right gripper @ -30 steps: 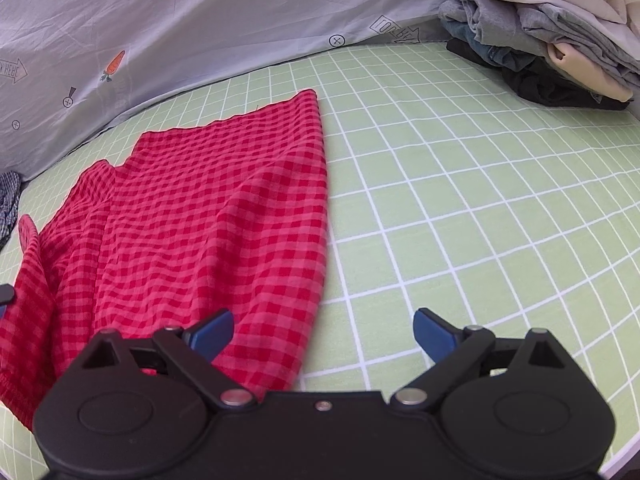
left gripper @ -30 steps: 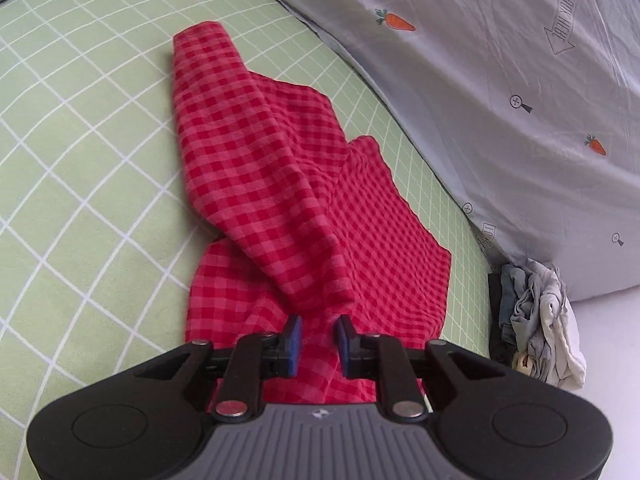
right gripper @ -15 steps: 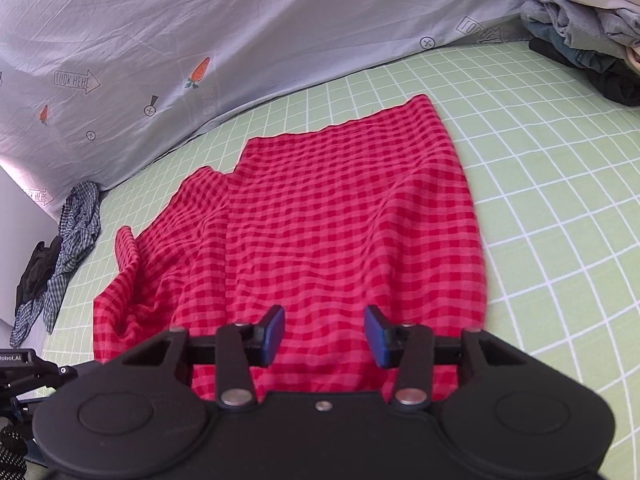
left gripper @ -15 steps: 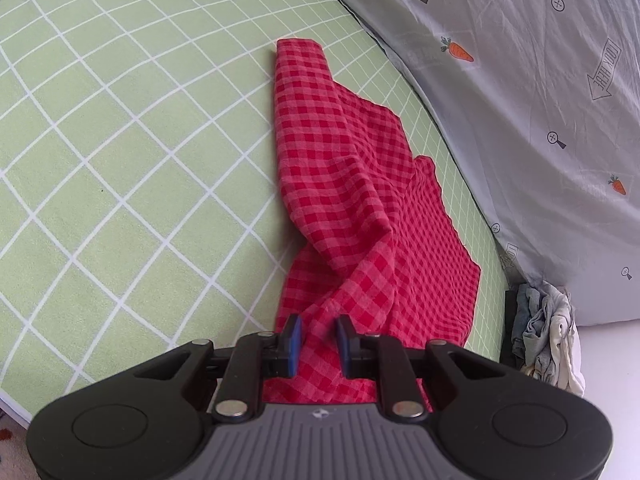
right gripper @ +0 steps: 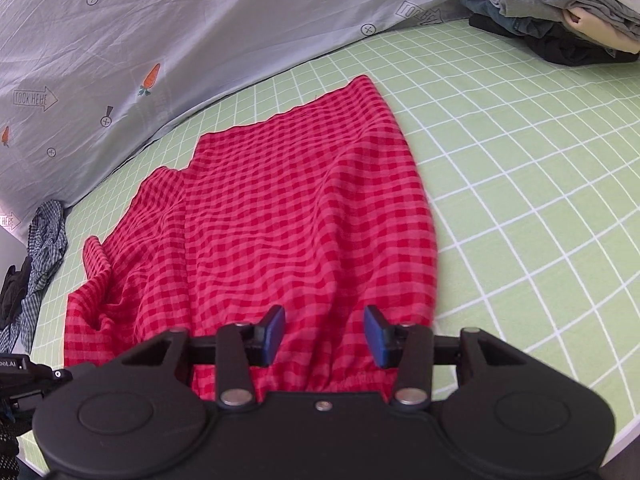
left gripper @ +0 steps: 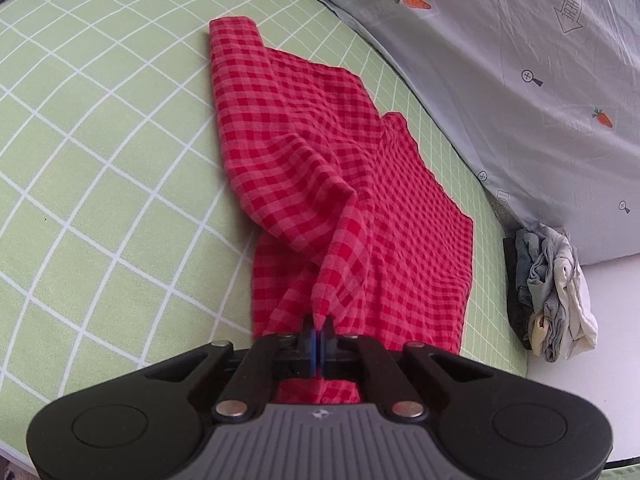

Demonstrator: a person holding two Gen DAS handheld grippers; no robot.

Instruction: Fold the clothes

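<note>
Red gingham fills the middle of the left wrist view: the checked garment (left gripper: 320, 168) lies on the green grid sheet (left gripper: 100, 160), running away from the camera toward the grey carrot-print bedding (left gripper: 520, 80) that rises along the sheet's far right edge. The left gripper (left gripper: 318, 338) has its blue pads pressed together on a raised ridge of the garment's near edge, so the cloth lifts into a narrow fold that climbs from the sheet to the fingertips. Beyond that pinch the garment spreads flat toward the bedding, while one long strip on the side away from the bedding reaches farther up the sheet and ends in a rounded, rolled tip. A stack of folded clothes (left gripper: 552, 296) sits at the sheet's corner, just below the bedding's lower edge and well apart from the garment.

From the right wrist view, the checked garment (right gripper: 280, 220) again lies on the green grid sheet (right gripper: 520, 180), its far hem near the carrot-print bedding (right gripper: 200, 40). The right gripper (right gripper: 324, 334) hangs over the garment's near, gathered edge with its blue pads spread moderately wide; cloth shows in the gap between them, and neither pad visibly grips it. The stack of folded clothes (right gripper: 560, 8) rests on the sheet's far corner beside the bedding. A crumpled blue-checked garment (right gripper: 44, 248) lies at the opposite end of the bedding, clear of the red cloth.
</note>
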